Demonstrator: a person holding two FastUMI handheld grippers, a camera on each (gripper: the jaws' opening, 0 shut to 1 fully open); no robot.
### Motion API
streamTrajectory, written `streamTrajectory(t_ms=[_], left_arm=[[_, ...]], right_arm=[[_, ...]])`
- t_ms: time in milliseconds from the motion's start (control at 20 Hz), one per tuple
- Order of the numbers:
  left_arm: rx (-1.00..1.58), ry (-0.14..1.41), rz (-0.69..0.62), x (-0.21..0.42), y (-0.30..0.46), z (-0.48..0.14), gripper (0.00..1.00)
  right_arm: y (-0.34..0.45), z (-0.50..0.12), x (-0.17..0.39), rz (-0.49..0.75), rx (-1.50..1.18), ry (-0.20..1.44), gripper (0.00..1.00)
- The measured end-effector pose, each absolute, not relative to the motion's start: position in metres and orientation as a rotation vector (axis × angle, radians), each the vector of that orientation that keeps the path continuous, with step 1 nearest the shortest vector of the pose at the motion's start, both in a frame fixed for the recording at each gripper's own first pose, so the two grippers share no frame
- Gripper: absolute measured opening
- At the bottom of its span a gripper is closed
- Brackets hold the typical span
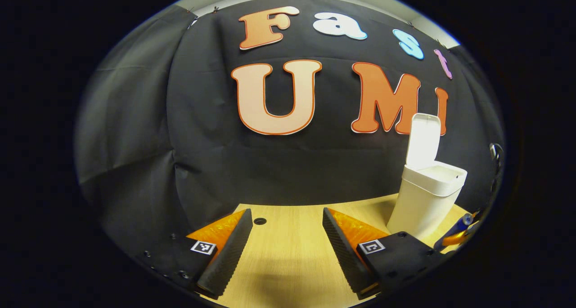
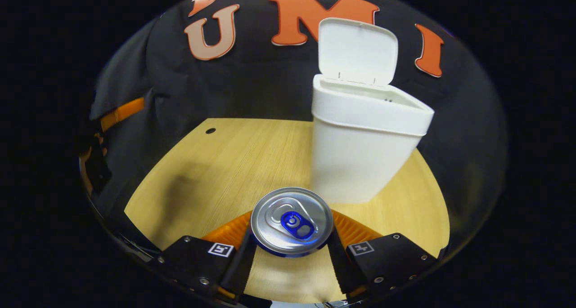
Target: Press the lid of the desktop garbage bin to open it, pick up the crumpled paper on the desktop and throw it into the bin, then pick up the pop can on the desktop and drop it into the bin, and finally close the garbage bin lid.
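Left gripper (image 1: 285, 249): fingers spread wide apart, nothing between them, held low over the desktop (image 1: 288, 258).

Desktop: pale wood-grain surface with a small dark round hole (image 1: 259, 220) near its far edge; black cloth wall (image 1: 135, 132) behind and to the sides.

Garbage bin (image 1: 425, 200): white, upright on the desktop at the right of the left gripper view, long axis vertical. Lid (image 1: 423, 141) swung up and standing nearly vertical at the back, mouth facing upward.

Right gripper (image 2: 290, 249): both fingers pressed against the sides of the pop can (image 2: 291, 227), holding it above the desktop.

Pop can: long axis pointing along the fingers toward the camera's front, silver top with blue pull tab (image 2: 294, 222) facing the lens. It sits just before the bin, which stands upright behind it in the right gripper view, leaning slightly right in the fisheye.
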State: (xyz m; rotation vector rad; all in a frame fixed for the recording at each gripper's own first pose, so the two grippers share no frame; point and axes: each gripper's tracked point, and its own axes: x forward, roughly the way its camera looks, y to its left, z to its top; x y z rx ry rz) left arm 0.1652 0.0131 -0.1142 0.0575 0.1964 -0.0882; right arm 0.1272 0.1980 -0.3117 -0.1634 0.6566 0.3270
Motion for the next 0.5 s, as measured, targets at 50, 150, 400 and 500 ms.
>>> streamTrajectory(t_ms=[50,150,400,500], left_arm=[[0.055,0.200,-0.090,0.167,0.012,-0.118,0.99],[0.063,0.202,-0.081,0.171,0.012,-0.122,0.99],[0.037,0.182,-0.065,0.178,0.013,-0.121,0.99],[0.049,0.178,-0.051,0.180,0.016,-0.122,0.99]], right_arm=[[0.199,-0.308,0.129,0.316,-0.160,0.641,0.77],[0.200,-0.304,0.131,0.297,-0.170,0.608,0.77],[0.204,-0.296,0.135,0.296,-0.177,0.561,0.77],[0.203,-0.295,0.137,0.285,-0.187,0.541,0.78]])
